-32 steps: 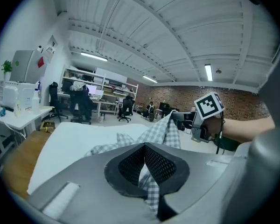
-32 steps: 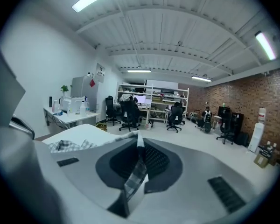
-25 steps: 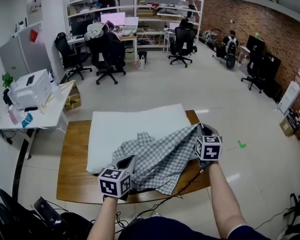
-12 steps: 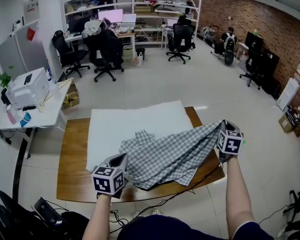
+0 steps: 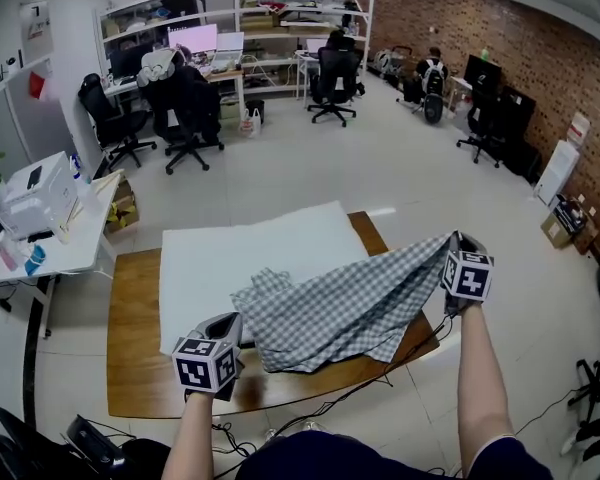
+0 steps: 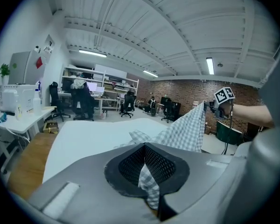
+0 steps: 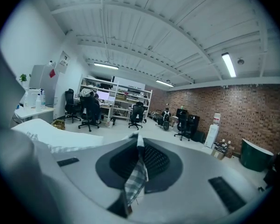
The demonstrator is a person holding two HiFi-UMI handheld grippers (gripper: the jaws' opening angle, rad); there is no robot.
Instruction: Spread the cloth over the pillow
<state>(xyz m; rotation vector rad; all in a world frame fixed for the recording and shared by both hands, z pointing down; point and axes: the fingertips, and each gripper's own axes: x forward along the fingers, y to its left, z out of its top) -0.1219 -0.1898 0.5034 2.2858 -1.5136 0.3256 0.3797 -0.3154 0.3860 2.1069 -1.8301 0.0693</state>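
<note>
A grey-and-white checked cloth (image 5: 345,308) hangs stretched between my two grippers above the near right part of a white pillow (image 5: 250,263). The pillow lies flat on a wooden table (image 5: 130,348). My left gripper (image 5: 223,330) is at the table's near edge and is shut on one cloth corner (image 6: 148,183). My right gripper (image 5: 458,245) is held higher, beyond the table's right end, and is shut on the opposite corner (image 7: 136,176). Part of the cloth still lies bunched on the pillow (image 6: 98,134). The right gripper's marker cube (image 6: 224,96) appears in the left gripper view.
A white side table with a printer (image 5: 35,193) stands to the left. Office chairs (image 5: 185,118) and desks fill the back of the room. A cable (image 5: 380,378) hangs off the table's near edge. Open floor (image 5: 420,168) lies to the right.
My right gripper has swung out to the right and upward with its cloth corner, pulling the cloth wider and flatter. The left gripper has shifted slightly left along the near edge.
</note>
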